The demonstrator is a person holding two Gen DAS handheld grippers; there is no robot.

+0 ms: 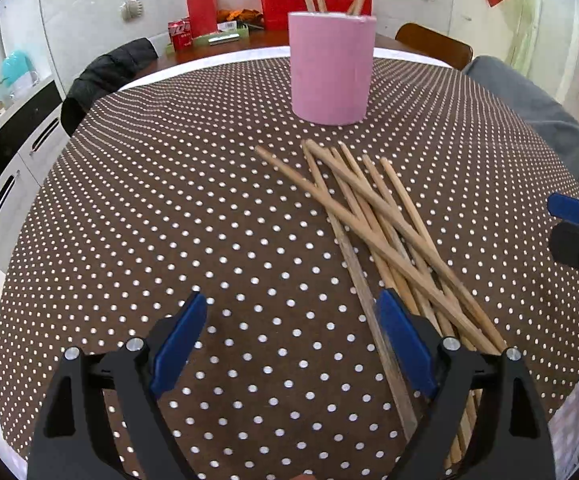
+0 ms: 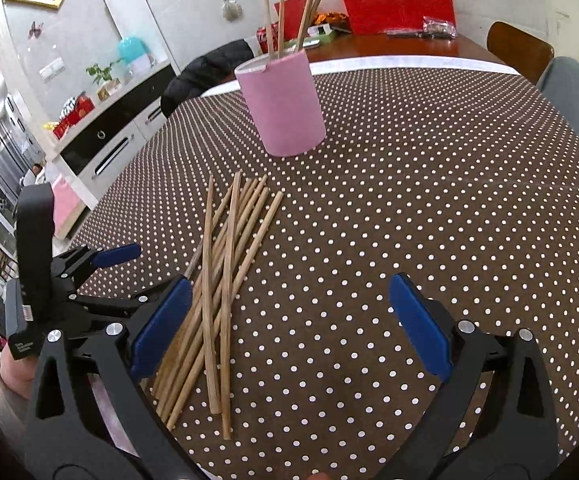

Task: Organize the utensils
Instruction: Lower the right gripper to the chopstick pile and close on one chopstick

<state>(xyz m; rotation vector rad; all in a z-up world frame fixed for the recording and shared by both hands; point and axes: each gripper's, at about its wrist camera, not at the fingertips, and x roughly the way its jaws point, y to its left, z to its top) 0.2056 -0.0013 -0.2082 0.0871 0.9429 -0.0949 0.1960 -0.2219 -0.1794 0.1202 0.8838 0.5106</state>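
Left gripper (image 1: 291,320): held apart, nothing clasped; loose chopsticks passed under its right finger.
Right gripper (image 2: 289,304): spread wide, nothing clasped.
Chopsticks (image 2: 225,280): heaped crosswise on the dotted cloth (image 2: 429,200), at 10 o'clock in the right view.
Cup (image 2: 281,104): pink, upright at 12 o'clock beyond the heap, several chopsticks stood inside.

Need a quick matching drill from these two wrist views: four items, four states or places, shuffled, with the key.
Items:
1. pink cup
2. loose chopsticks
3. left gripper
4. soda can

States/places:
A. jaws open, nothing held
B. standing upright, a few chopsticks inside
C. on the far wooden table
D. piled flat on the dotted tablecloth

Pairs: 1-B, 2-D, 3-A, 4-C
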